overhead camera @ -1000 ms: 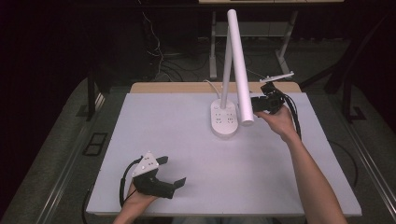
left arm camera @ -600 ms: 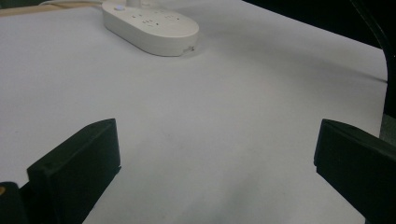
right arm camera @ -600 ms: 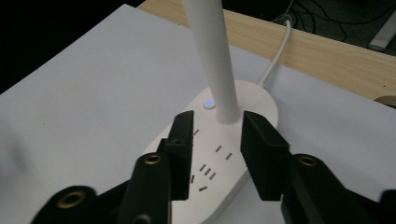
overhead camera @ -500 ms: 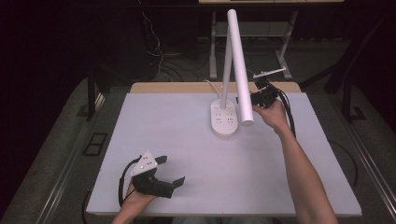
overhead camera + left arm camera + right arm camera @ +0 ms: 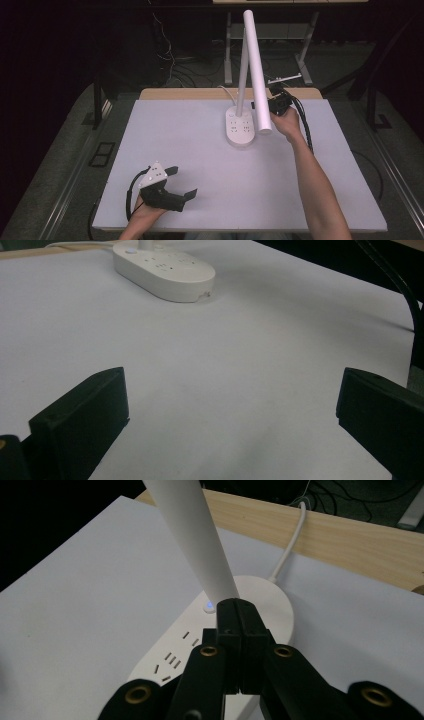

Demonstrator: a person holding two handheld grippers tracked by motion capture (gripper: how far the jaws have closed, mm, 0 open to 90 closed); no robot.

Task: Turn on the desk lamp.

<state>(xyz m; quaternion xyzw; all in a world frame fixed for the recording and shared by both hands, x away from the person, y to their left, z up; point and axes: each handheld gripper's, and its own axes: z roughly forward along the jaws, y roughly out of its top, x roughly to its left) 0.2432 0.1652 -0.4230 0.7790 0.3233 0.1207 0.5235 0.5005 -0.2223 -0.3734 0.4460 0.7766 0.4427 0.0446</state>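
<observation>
With jaws just pressed together empty, right gripper (image 5: 240, 612) sits just before lamp head (image 5: 192, 535), above base (image 5: 265, 600).

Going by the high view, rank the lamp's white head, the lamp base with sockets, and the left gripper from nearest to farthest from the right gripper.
From the right gripper, at the table's far right:
1. Lamp's white head, right beside it, slanting down past its jaws.
2. Lamp base with sockets, just beyond the head, toward the table's middle.
3. Left gripper, across the table at the near left corner, jaws wide apart.

Open black fingers (image 5: 80, 425), white table (image 5: 240, 390), lamp base (image 5: 165, 267) beyond
</observation>
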